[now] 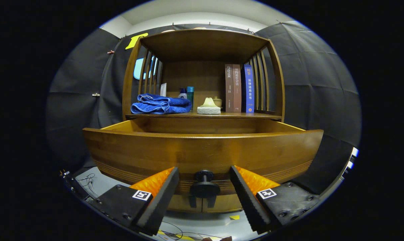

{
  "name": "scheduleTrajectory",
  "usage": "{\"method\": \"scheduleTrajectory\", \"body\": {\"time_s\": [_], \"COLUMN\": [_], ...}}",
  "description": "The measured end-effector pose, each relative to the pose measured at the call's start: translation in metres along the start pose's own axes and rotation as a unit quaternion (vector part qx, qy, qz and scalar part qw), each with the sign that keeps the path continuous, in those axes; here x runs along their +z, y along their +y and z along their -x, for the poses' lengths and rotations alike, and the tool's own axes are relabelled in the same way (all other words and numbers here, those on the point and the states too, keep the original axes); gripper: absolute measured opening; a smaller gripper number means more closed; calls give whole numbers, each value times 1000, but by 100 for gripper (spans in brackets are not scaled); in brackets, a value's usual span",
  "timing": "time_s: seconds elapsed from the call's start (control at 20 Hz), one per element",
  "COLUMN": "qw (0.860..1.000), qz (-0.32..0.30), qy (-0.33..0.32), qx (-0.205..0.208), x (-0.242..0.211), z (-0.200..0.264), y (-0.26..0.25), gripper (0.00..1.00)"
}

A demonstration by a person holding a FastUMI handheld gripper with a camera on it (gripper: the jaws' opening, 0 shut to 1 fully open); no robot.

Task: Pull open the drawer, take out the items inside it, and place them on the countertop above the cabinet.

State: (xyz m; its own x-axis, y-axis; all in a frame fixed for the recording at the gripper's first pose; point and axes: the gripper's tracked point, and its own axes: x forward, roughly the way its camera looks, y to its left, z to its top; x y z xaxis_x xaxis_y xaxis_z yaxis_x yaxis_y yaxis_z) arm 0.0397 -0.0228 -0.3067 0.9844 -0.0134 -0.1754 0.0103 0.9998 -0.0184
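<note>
The drawer [202, 150] is seen pulled out from beneath the counter [202, 115] of the wooden cabinet, its front panel standing just ahead of the tool [204, 187]. Its interior is hidden behind the front panel, so the contents cannot be told.

The drawer is judged stiff, solid wood, fairly heavy, sliding along a fixed line only. The dark round knob [204, 187] at the lower centre of the panel is the intended hold; it is small, hard and likely smooth, so a square grip on its neck is advised.

The tool is open: its fingers stand either side of the knob, apart from it, pressing on nothing.

On the counter, a folded blue towel [161, 103], a pale sponge [208, 107], small bottles [187, 93] and upright books [237, 87] are set. Free space for placing is limited.
</note>
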Motion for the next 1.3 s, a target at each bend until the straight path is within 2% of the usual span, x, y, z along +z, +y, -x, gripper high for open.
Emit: {"method": "scheduleTrajectory", "body": {"time_s": [0.5, 1.3], "qw": [1000, 1000], "qz": [3, 12], "qy": [3, 6], "qx": [3, 0], "x": [8, 23], "z": [-12, -102], "y": [0, 3], "gripper": [99, 100]}}
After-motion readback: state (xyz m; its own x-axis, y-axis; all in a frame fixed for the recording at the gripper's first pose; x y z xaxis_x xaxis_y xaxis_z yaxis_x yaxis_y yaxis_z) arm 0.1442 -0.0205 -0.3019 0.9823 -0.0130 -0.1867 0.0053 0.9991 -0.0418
